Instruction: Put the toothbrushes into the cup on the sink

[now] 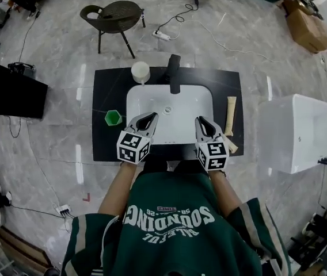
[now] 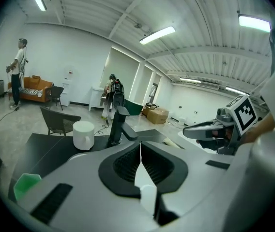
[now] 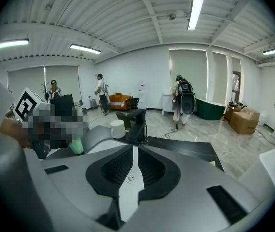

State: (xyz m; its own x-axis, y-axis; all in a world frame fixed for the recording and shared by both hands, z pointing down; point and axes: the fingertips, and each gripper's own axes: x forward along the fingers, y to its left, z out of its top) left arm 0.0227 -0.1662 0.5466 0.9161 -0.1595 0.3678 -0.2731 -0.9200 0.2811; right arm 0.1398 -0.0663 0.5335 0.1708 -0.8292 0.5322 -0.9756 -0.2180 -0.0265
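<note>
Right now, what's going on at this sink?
A person stands at the sink, holding the left gripper and right gripper over its near edge, both shut and empty. A white cup sits beside the faucet, and a green cup sits left of the basin. A pale long item, possibly the toothbrushes, lies untouched on the counter.

A black rectangular countertop (image 1: 109, 148) carries a white rectangular sink basin (image 1: 152, 99), straight ahead of both claws. A small green plastic cup (image 1: 113, 118) stands just left of the left claw (image 1: 149, 118). A white round cup (image 1: 140, 72) and a black faucet (image 1: 174, 73) stand beyond the basin. A cream elongated stick (image 1: 231, 115) lies right of the right claw (image 1: 201, 121).
</note>
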